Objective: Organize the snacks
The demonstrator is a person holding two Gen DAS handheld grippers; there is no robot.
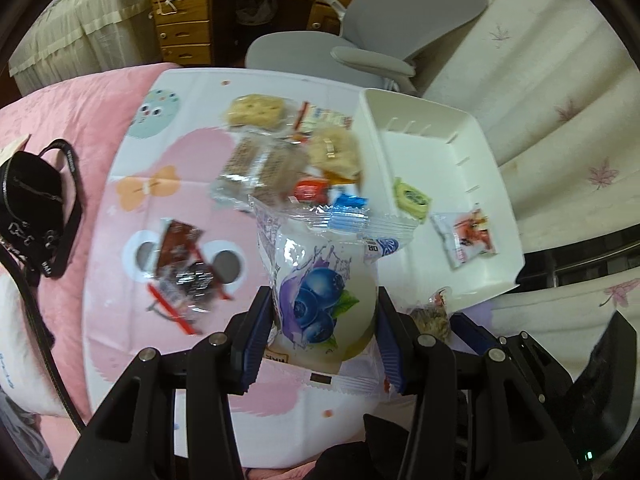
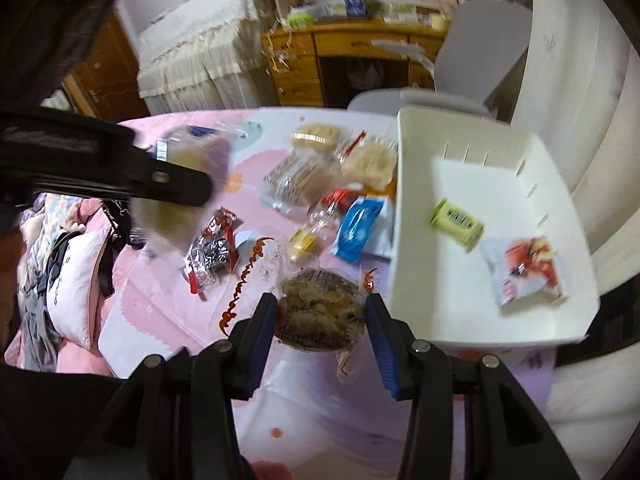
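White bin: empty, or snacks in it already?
Not empty: the white bin holds a green packet and a red-and-white packet.

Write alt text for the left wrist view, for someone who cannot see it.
The left hand-held gripper grips a blueberry-print snack packet above a pink cartoon mat strewn with wrapped snacks. To the right, a white tray holds a green packet and a red-and-white packet. A grey chair stands behind.
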